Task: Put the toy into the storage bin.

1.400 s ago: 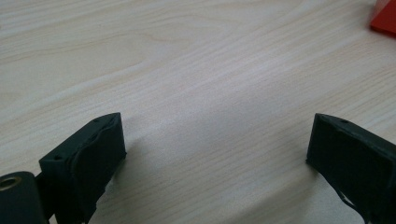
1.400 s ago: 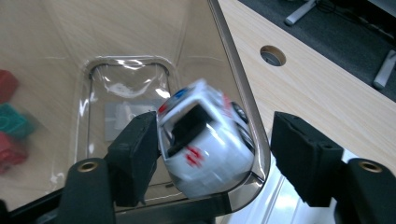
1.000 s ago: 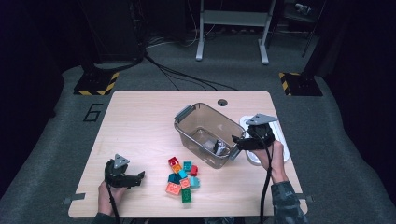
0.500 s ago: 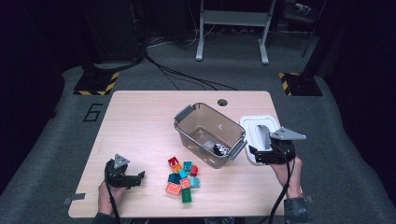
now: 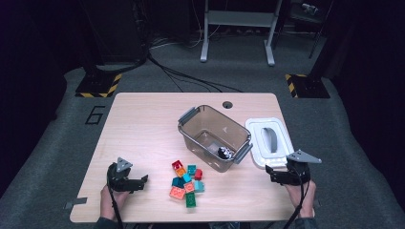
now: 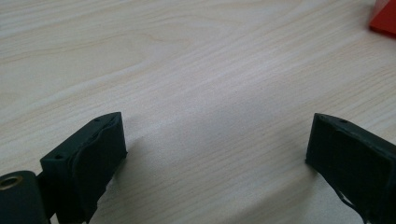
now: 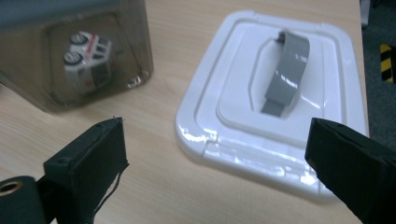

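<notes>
Lid point(image 7: 275, 93): white moulded plastic, rounded rectangle, stepped rim, grey arched strap handle; flat on table, just right of bin, just ahead of right gripper.
Right gripper point(image 5: 277, 175): matte black blocky jaws, just been opening, now wide apart, nothing between; low at table's near right edge.
Left gripper point(image 5: 138, 183): jaws wide, empty, over bare pale wood-grain table point(image 5: 143, 129).
Bricks point(image 5: 186, 181): studded plastic, red, teal, orange, green; loose cluster near centre front.
Bin point(image 5: 215, 136): smoky translucent plastic, grey latches; small white toy car point(image 7: 86, 56) inside.
</notes>
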`<state>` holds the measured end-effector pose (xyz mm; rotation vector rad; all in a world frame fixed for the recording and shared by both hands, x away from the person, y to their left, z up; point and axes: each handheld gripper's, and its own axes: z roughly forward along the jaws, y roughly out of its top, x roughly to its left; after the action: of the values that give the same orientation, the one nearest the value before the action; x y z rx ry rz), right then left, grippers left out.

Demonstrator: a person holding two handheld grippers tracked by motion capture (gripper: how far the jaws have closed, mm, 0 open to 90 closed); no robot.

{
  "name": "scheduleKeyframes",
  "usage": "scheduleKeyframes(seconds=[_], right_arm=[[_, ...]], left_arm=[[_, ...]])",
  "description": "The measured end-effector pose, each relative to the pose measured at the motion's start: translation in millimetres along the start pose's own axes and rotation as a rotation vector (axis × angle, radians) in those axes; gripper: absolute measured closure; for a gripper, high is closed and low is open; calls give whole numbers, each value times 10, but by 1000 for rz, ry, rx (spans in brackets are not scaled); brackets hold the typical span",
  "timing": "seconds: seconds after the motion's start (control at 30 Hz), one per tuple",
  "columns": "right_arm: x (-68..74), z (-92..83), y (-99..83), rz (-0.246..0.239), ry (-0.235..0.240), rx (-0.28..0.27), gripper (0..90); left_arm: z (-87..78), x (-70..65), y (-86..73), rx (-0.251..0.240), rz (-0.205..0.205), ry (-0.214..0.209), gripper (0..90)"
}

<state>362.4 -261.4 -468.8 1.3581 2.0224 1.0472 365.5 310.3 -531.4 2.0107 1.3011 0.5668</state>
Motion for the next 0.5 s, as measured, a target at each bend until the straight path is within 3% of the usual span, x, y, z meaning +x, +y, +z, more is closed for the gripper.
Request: scheduleKeyframes(seconds=[0.27,0.4,0.5], right_arm=[[-70,171,-374,31,-47,51,43],[-110,234,-492,56,-66,70,47],[-114,258,-516,48,-84,83,52]], left_arm=[[2,5,3,0,5,-6,48],[5,9,9,3,6,-9,47],[10,13,12,1,13,-9,48]])
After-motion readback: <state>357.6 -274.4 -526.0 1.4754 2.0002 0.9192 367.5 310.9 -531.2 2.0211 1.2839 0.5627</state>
